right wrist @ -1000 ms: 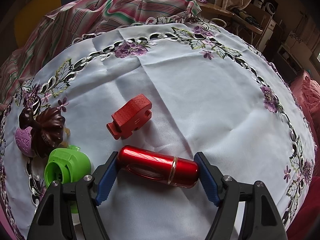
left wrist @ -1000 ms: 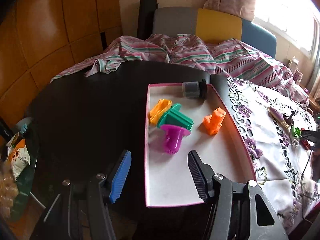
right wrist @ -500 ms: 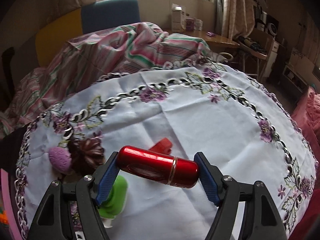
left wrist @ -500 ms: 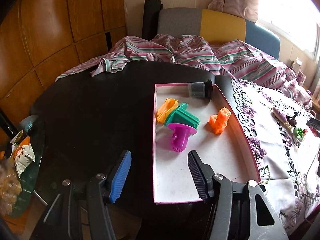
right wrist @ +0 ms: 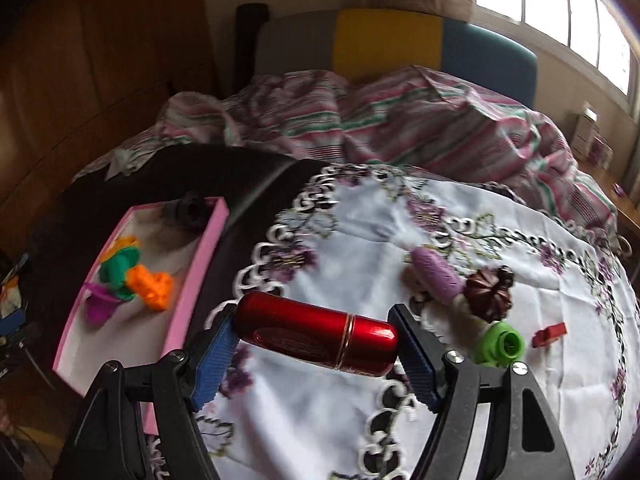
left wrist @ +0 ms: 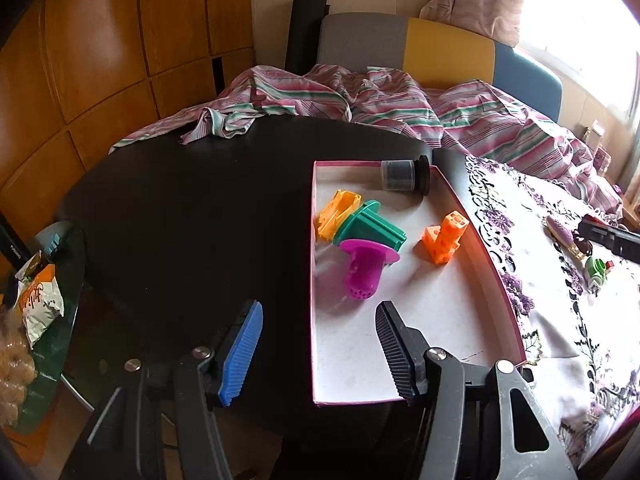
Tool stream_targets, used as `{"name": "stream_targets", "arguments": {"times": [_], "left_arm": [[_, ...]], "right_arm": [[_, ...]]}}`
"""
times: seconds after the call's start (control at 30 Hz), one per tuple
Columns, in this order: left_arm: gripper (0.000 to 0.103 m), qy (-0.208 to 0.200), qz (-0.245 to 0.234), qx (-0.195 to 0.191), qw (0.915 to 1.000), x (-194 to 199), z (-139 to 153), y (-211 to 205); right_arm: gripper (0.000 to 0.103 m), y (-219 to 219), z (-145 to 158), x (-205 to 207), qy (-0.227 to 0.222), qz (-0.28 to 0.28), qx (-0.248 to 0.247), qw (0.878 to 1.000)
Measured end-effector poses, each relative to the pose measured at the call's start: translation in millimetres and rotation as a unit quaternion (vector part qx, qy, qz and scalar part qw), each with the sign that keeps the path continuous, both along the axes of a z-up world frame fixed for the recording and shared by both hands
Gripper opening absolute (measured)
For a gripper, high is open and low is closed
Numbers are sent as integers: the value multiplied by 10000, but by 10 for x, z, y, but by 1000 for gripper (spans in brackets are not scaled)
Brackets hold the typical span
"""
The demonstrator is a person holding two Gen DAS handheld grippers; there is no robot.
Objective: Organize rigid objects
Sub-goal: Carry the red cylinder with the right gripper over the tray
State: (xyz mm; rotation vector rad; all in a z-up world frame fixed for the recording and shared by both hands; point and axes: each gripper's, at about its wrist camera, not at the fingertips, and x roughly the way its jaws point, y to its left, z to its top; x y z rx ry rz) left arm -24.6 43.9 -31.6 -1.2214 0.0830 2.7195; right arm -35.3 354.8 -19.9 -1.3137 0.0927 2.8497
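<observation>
My right gripper (right wrist: 316, 350) is shut on a shiny red cylinder (right wrist: 316, 340), held crosswise above the white embroidered cloth (right wrist: 460, 208). A pink-walled tray (right wrist: 196, 272) lies to its left with an orange piece (left wrist: 444, 238), a green piece (left wrist: 370, 228), a magenta piece (left wrist: 362, 268), a yellow-orange piece (left wrist: 336, 212) and a dark jar (left wrist: 404, 175). On the cloth lie a purple oval (right wrist: 436, 276), a brown flower-shaped piece (right wrist: 490, 290), a green cap (right wrist: 500, 344) and a red block (right wrist: 550, 334). My left gripper (left wrist: 320, 354) is open and empty over the tray's near left edge.
The tray (left wrist: 472, 216) sits on a black round table (left wrist: 180, 208). A striped blanket (left wrist: 380, 104) lies at the table's far side before a grey, yellow and blue chair back (left wrist: 440, 44). A snack bag (left wrist: 38, 300) sits at the left edge.
My right gripper has lifted the red cylinder off the cloth and swung left, so the tray has come into its view. My left gripper has drawn back slightly and stays open.
</observation>
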Motion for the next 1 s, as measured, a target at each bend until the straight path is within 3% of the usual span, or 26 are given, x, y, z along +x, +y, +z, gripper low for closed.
{"name": "stream_targets", "arguments": {"times": [0.3, 0.43, 0.7, 1.0], "left_arm": [[60, -86, 251, 122, 9996, -35, -69, -193], [60, -94, 331, 140, 9993, -43, -82, -269], [60, -150, 458, 164, 9987, -88, -113, -383], [60, -114, 487, 148, 9986, -76, -93, -386]], "right_arm": [[76, -1292, -294, -185, -522, 1393, -236, 9886], [76, -1650, -564, -445, -816, 1396, 181, 9867], [76, -1566, -934, -961, -981, 507, 308, 9934], [76, -1568, -894, -839, -893, 812, 314, 9922]]}}
